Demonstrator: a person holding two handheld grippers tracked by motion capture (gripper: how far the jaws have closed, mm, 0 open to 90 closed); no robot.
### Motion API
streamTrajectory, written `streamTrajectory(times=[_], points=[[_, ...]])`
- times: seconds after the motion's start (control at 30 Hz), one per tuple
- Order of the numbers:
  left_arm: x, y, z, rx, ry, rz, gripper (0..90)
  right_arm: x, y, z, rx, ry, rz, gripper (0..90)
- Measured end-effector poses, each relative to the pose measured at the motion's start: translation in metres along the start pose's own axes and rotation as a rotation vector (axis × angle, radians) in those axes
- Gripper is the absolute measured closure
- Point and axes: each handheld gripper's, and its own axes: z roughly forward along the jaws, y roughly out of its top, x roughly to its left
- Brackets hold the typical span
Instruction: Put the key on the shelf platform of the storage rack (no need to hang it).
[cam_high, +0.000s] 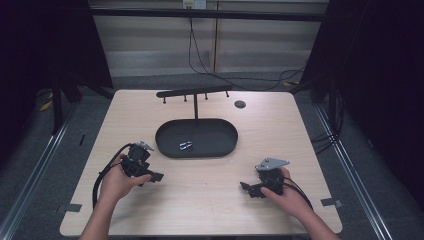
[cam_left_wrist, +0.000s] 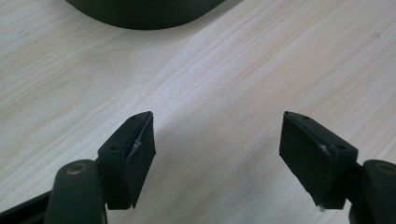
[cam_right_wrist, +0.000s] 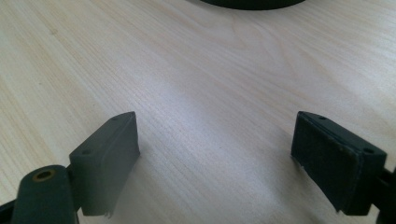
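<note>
Two small metal clips (cam_high: 186, 146) side by side in oval tray (cam_high: 170, 148), tray's length left-right, both hand-held grippers gaping, empty.

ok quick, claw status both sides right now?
Left claw: open, holding nothing, over bare table.
Right claw: open, holding nothing, also over bare table.

small shiny items (cam_high: 186, 146) in tray (cam_high: 167, 145) too tiny to identify.
</note>
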Motion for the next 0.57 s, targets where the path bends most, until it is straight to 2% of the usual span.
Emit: streamTrajectory(times=[0.13,0.2,0.33,0.43,0.57], points=[[-0.001,-0.005,0.000,-0.001,0.011,0.006,26.5,0.000,0.000,0.000,0.000,0.000,0.000,14.6],[-0.001,-0.006,0.001,0.010,0.018,0.022,26.5,0.000,0.000,0.000,0.000,0.000,0.000,14.5],[-0.003,-0.009,0.002,0.022,0.028,0.019,26.7,0.000,0.000,0.000,0.000,0.000,0.001,14.6],[-0.003,-0.012,0.002,0.042,0.040,0.039,27.0,0.000,0.000,0.000,0.000,0.000,0.000,14.5],[-0.003,-0.013,0.002,0.052,0.048,0.029,27.3,0.000,0.000,0.000,0.000,0.000,0.000,14.5]])
